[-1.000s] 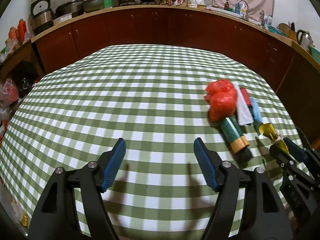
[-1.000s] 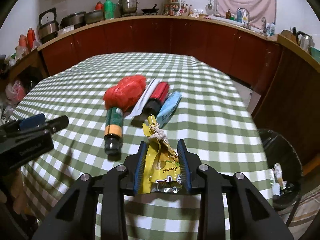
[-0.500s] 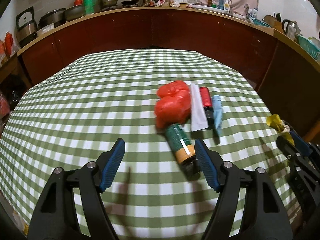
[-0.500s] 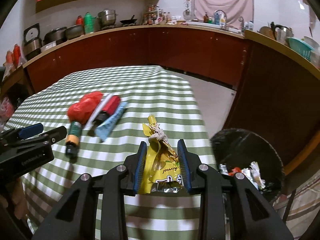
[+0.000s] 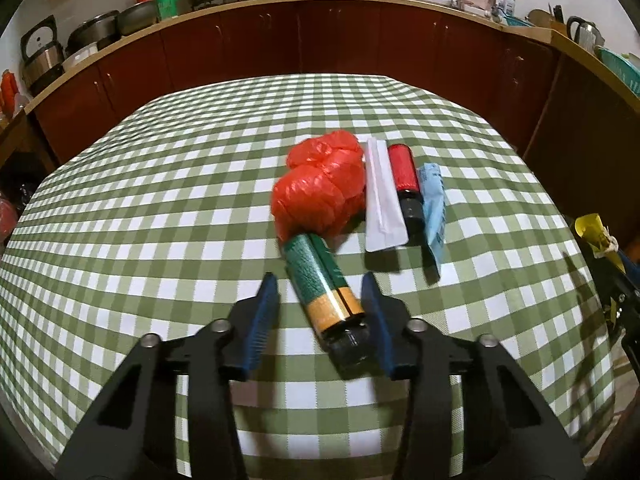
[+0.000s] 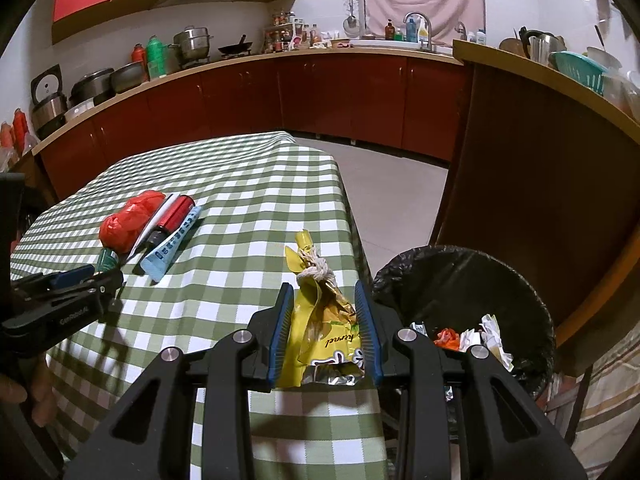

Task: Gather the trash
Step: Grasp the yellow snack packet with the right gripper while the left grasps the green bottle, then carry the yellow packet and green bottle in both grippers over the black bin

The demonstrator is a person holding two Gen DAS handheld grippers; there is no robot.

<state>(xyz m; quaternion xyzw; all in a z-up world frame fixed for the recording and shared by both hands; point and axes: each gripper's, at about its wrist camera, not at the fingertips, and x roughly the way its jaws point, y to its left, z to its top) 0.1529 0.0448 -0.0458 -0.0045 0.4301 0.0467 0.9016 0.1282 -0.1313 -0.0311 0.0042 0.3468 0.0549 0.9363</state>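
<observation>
The left gripper [image 5: 320,312] is closing its fingers around the green tube [image 5: 324,280] on the tabletop [image 5: 160,200], not yet pinching; the right gripper [image 6: 326,328] clamps the yellow wrapper [image 6: 320,320], which next needs carrying right over the bin [image 6: 460,280].

A yellow wrapper [image 6: 320,332] is clamped in the right gripper [image 6: 325,330] over the table [image 6: 256,184] edge, beside a black-lined bin [image 6: 464,280] containing scraps. Left of it, a red bag [image 6: 128,222], tubes and the left gripper [image 6: 72,280] are seen.
</observation>
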